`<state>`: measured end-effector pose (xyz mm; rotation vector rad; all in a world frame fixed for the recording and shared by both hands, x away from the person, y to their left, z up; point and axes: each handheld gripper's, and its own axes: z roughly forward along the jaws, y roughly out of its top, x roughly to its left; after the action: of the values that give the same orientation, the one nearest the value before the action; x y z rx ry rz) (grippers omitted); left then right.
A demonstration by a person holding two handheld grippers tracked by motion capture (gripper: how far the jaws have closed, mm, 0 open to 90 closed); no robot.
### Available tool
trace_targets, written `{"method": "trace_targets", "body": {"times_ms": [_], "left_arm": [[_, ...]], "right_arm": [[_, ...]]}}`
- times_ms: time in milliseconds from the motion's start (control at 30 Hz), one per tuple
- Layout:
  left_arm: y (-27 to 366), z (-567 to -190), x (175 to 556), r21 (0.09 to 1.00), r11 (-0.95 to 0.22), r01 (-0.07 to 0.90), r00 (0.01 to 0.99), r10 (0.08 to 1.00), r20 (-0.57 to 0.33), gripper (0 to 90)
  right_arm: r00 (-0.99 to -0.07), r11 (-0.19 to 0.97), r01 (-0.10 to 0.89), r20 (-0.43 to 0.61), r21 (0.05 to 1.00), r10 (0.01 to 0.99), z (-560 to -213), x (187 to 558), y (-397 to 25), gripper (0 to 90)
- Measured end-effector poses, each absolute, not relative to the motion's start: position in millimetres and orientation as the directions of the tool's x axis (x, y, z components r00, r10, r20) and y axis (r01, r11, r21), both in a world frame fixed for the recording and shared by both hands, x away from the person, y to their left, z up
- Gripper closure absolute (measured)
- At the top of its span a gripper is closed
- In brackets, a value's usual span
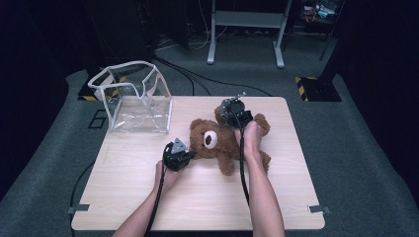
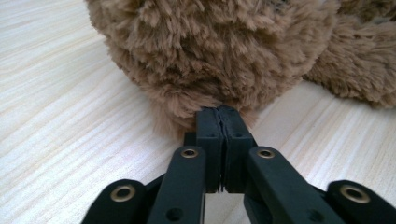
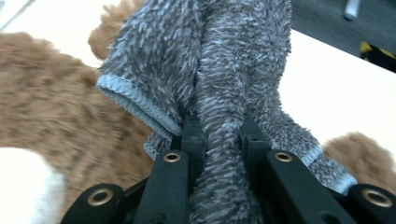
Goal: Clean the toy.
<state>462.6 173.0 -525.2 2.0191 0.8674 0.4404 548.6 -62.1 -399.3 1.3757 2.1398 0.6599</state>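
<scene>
A brown teddy bear (image 1: 217, 140) lies on the wooden table (image 1: 197, 202), its white muzzle facing up. At the head's left side, my left gripper (image 1: 190, 154) is shut, and the left gripper view has its tips (image 2: 219, 112) pinching a tuft of the bear's fur (image 2: 224, 51). My right gripper (image 1: 236, 112) hangs over the bear's body. In the right gripper view it (image 3: 219, 123) is shut on a fold of grey fleecy cloth (image 3: 224, 56) that rises between the jaws, with the bear (image 3: 46, 107) behind it.
A clear plastic bag with white trim (image 1: 136, 101) stands open at the table's back left corner. Beyond the table, cables (image 1: 197, 79) cross the grey floor near a metal frame (image 1: 245, 29). Both forearms come in from the front edge.
</scene>
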Motion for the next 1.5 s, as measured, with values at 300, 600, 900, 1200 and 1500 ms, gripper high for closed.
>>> {"method": "trace_targets", "body": {"times_ms": [300,600,900,1200,1500], "left_arm": [[171,-526,468,0.788,-0.404,0.465,0.698,0.715,-0.045,76.9],[168,-526,469,0.769,-0.423,0.480,0.700,0.713,-0.045,63.3],[168,-527,469,0.774,-0.421,0.474,0.693,0.720,-0.034,58.2],[169,-527,470,0.772,-0.417,0.480,0.687,0.726,-0.036,85.9],[169,-527,470,0.776,-0.411,0.479,0.681,0.732,-0.032,87.7]], "right_arm": [[-0.504,0.472,0.599,-0.154,0.647,0.850,-402,544,-27,77.0],[-0.376,0.376,0.583,-0.170,0.720,0.911,-367,519,-69,76.6],[-0.345,0.374,0.646,-0.183,0.666,0.921,-397,529,-75,76.0],[-0.408,0.436,0.603,-0.211,0.668,0.888,-401,527,-54,76.1],[-0.311,0.420,0.657,-0.282,0.626,0.907,-396,532,-98,76.5]]}}
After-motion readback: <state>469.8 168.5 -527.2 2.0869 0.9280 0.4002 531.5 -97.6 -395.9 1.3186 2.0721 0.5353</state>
